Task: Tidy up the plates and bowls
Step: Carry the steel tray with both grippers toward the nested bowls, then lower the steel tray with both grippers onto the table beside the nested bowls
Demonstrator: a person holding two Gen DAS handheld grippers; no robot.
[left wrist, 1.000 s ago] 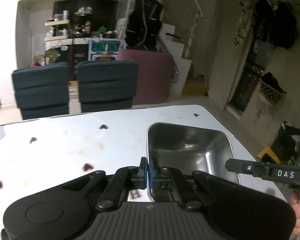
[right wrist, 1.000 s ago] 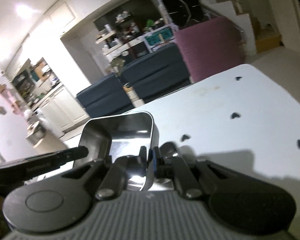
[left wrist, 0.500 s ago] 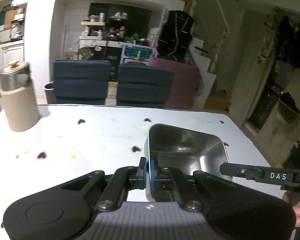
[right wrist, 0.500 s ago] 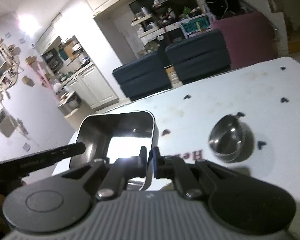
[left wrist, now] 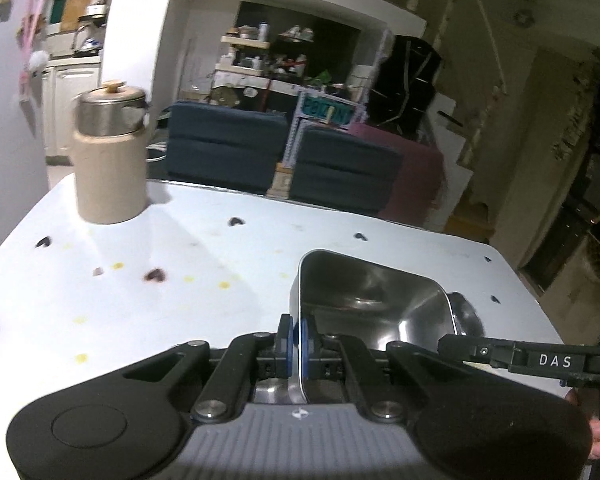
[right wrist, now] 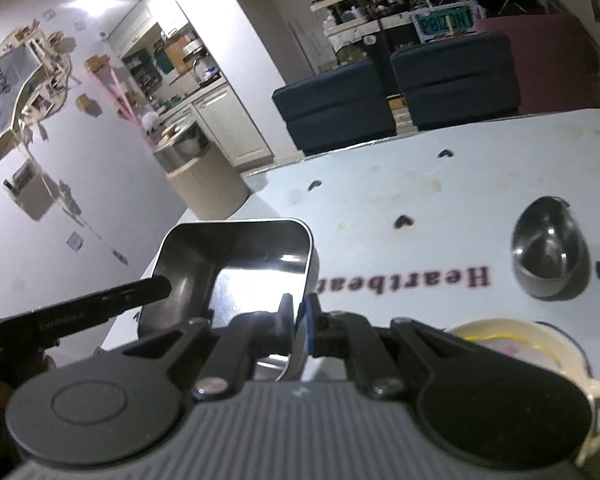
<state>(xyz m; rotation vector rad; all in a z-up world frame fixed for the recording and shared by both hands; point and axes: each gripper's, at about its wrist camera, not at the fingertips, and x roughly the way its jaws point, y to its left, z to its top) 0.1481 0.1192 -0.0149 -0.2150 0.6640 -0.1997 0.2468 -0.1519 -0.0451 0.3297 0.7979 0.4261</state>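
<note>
Newly in view: cylindrical beige canister, steel-lidded.

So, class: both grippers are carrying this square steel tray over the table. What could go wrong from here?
1. Each gripper, left and right, pinches only the thin rim of the steel tray; if the hands drift apart or twist, it could slip out.
2. The small steel bowl and the cream cup sit near the right side, so a swing or a low set-down could knock them.
</note>
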